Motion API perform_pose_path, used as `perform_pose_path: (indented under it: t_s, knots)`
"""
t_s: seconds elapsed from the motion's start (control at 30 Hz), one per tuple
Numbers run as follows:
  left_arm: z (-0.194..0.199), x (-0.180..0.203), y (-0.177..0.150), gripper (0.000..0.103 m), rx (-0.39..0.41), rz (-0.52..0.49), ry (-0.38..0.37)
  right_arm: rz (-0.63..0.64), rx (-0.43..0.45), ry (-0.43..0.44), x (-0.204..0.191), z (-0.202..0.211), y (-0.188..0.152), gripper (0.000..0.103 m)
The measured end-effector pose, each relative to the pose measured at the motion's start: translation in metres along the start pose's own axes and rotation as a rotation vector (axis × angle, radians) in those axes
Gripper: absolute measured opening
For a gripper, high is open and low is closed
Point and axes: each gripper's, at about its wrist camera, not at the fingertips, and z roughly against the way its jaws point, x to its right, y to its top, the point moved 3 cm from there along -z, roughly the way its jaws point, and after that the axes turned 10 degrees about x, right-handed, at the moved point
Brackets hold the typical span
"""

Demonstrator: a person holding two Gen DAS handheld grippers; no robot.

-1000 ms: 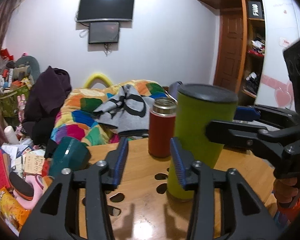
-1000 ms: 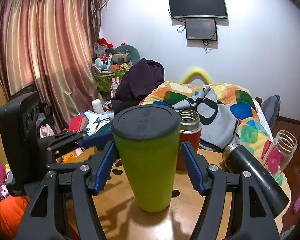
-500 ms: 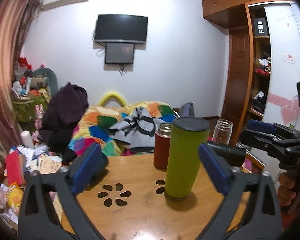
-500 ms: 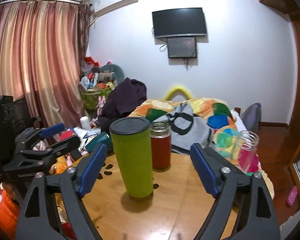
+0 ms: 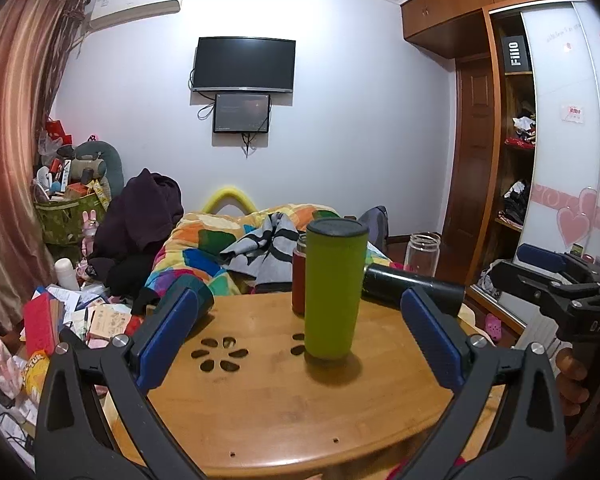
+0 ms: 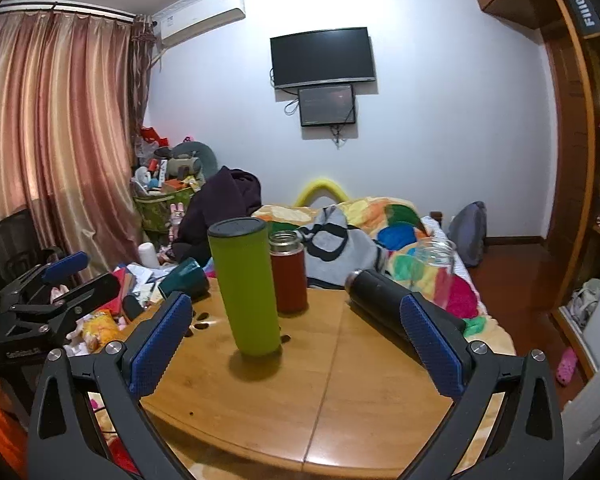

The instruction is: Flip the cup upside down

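Note:
A tall lime-green cup [image 5: 332, 292] with a dark flat end on top stands upright on the round wooden table [image 5: 284, 400]; it also shows in the right wrist view [image 6: 246, 286]. My left gripper [image 5: 300, 340] is open and empty, drawn back from the cup, which stands free between and beyond its blue pads. My right gripper [image 6: 296, 344] is open and empty, also back from the cup. Each gripper shows in the other's view, the right one [image 5: 556, 276] and the left one [image 6: 56, 280].
A red flask [image 6: 288, 276] stands just behind the cup. A black bottle [image 6: 392, 304] lies on its side at the table's right. A clear glass jar [image 6: 434, 264] and a teal bowl [image 6: 184, 276] sit at the table's far edges. A cluttered bed lies beyond.
Both grippers have opened wider and drawn back from the green cup, which now stands alone on the table. The cup has not moved.

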Motion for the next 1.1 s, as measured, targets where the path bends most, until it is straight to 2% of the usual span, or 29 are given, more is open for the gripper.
perform_pose_path:
  t_s: [0.33,1.1]
  knots:
    - [0.016,0.008,-0.006,0.103,0.015,-0.007,0.021,0.012,0.020,-0.003,-0.008,0.012,-0.005,0.103]
    - [0.015,0.004,-0.008,0.103,0.011,0.017,0.009,0.005,0.011,-0.012,-0.008,0.010,-0.010,0.103]
